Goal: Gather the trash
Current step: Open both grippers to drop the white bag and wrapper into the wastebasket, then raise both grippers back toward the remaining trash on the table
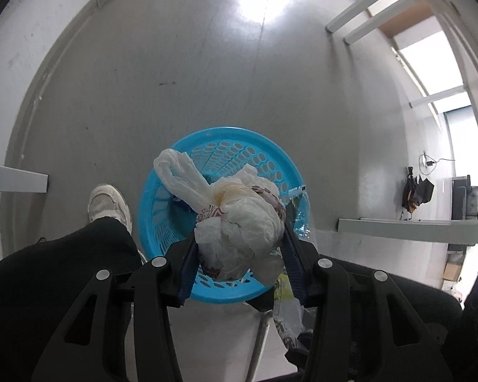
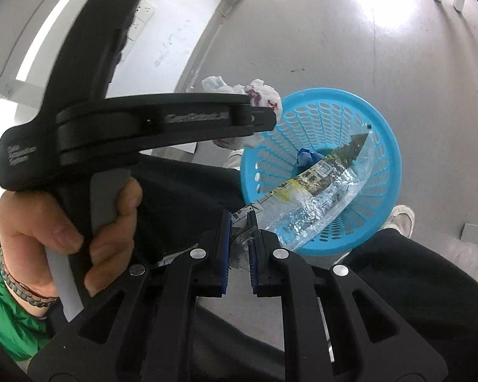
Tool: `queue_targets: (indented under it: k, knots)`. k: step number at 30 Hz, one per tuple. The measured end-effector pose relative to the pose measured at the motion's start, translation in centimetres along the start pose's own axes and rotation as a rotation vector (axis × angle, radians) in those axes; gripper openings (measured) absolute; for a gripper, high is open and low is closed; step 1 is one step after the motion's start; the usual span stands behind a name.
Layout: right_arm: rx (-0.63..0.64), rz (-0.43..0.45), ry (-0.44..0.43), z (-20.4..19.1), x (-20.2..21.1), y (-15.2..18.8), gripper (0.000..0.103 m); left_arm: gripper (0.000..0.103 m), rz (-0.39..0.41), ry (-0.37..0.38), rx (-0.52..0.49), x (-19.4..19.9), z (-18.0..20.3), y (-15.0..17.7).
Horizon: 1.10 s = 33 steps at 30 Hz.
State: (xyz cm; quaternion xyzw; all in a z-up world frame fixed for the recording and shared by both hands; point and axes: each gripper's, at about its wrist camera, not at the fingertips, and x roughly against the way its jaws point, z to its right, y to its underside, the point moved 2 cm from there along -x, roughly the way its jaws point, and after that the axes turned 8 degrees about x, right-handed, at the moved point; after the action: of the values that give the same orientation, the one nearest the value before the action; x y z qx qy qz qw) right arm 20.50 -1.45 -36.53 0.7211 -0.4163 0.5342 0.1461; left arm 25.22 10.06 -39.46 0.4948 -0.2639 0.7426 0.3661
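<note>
A smooth grey floor (image 1: 175, 63) with a bright patch of glare and a few dark scuff marks. A round blue perforated plastic basket (image 1: 264, 152) stands directly on it, and a person's white sneaker (image 1: 106, 203) rests on the floor just beside the basket. White furniture legs (image 1: 350, 16) stand on the floor further off, well apart from the basket.

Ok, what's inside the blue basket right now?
In the blue basket, a crumpled blue scrap lies at the bottom. The clear printed wrapper held by the right claw reaches in over the rim. The wrapper covers part of the bottom.
</note>
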Motion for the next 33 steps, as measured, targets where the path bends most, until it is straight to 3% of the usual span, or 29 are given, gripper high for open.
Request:
queue_targets:
  k: [10,12,14,15,33]
  knots:
    - [-0.036,-0.014,-0.013,0.9,-0.4,-0.8,0.011,0.047,-0.049,0.007,0.021,-1.7,0.0,-0.5]
    - [-0.041,-0.019,-0.004,1.3,-0.6,-0.7,0.013,0.054,-0.05,0.019,0.032,-1.7,-0.1,-0.7]
    - [-0.046,-0.023,0.004,1.5,-0.7,-0.9,0.027,0.074,-0.05,0.057,0.044,-1.6,-0.3,-0.9]
    - [-0.044,-0.02,0.006,1.4,-0.5,-0.9,0.035,0.074,-0.043,0.064,0.045,-1.5,-0.2,-0.9]
    - [0.041,0.033,0.151,0.0,1.3,-0.1,0.046,0.074,0.039,0.012,0.045,1.6,-1.2,0.4]
